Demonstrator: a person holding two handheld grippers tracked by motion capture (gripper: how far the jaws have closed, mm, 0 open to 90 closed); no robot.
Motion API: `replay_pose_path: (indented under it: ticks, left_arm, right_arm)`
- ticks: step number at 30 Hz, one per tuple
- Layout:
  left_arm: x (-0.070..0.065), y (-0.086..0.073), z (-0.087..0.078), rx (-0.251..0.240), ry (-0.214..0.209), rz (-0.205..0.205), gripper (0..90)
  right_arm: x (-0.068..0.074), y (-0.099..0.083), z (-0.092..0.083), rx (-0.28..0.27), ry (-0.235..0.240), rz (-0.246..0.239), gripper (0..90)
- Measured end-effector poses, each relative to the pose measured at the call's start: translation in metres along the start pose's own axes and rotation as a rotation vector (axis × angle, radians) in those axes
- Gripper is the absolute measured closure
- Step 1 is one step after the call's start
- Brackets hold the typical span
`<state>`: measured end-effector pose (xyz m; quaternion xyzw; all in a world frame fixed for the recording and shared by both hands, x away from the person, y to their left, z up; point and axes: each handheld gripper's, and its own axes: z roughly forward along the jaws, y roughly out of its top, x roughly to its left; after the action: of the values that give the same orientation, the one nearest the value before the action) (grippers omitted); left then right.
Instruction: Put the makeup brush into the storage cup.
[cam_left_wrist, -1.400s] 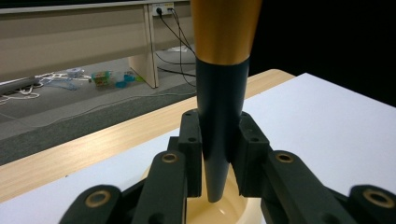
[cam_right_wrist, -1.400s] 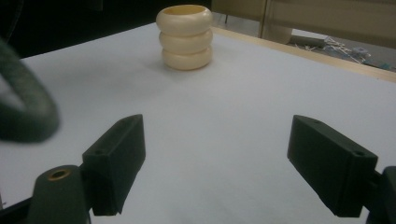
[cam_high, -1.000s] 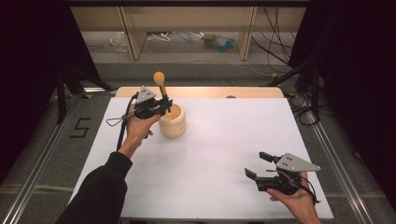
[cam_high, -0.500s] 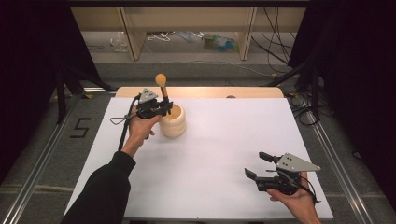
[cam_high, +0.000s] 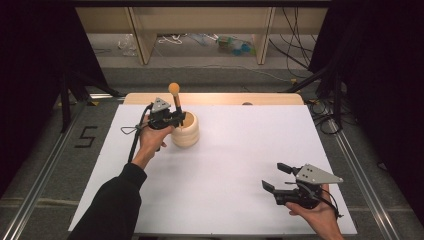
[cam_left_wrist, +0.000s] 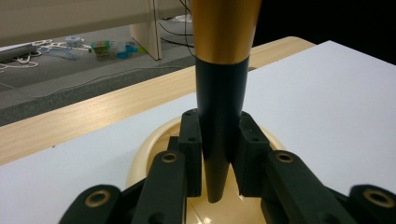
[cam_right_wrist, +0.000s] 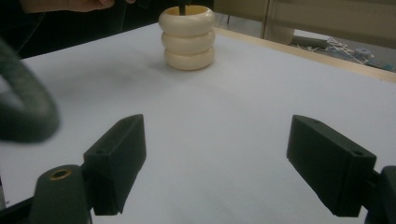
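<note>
A stick (cam_high: 177, 106) with a black lower shaft and an orange-gold top ending in a round knob stands upright in a cream ribbed cup (cam_high: 186, 134) at the back left of the white table. My left gripper (cam_high: 179, 119) is shut on the black shaft just above the cup's rim. In the left gripper view both pads clamp the stick (cam_left_wrist: 222, 93), whose tip points down into the cup (cam_left_wrist: 149, 151). My right gripper (cam_high: 275, 176) rests near the front right edge, open, with nothing between its jaws (cam_right_wrist: 219, 163). The cup (cam_right_wrist: 187, 39) shows far off in the right gripper view.
A white sheet (cam_high: 240, 150) covers the table, and a strip of bare wood (cam_high: 215, 98) shows along the far edge. Beyond it are table legs, cables and small clutter on the floor (cam_high: 230, 45). Metal rails run along both sides.
The left gripper and the stick have sunk slightly toward the cup. The right gripper has kept still.
</note>
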<state>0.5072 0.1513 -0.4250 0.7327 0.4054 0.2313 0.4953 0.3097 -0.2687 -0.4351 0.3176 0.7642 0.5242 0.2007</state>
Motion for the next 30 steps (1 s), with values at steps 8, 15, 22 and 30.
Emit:
replay_pose_path:
  ticks: [8, 15, 22, 30]
  left_arm:
    - [0.0013, -0.0035, 0.0030, 0.016, -0.002, -0.013, 75.7]
    - [0.0017, -0.0054, 0.0048, 0.037, -0.005, -0.009, 75.7]
    - [0.0003, -0.0064, 0.0061, 0.043, -0.008, -0.014, 75.7]
    - [0.0001, -0.0079, 0.0077, 0.058, -0.011, -0.006, 75.7]
  right_arm:
    - [-0.0001, 0.0001, -0.0004, 0.007, 0.001, 0.001, 21.0]
    - [0.0000, 0.0001, -0.0001, 0.006, 0.003, -0.001, 21.0]
    - [-0.0002, -0.0001, 0.0004, 0.005, 0.001, -0.004, 21.0]
    - [0.0001, 0.0000, 0.0005, 0.005, 0.003, -0.003, 21.1]
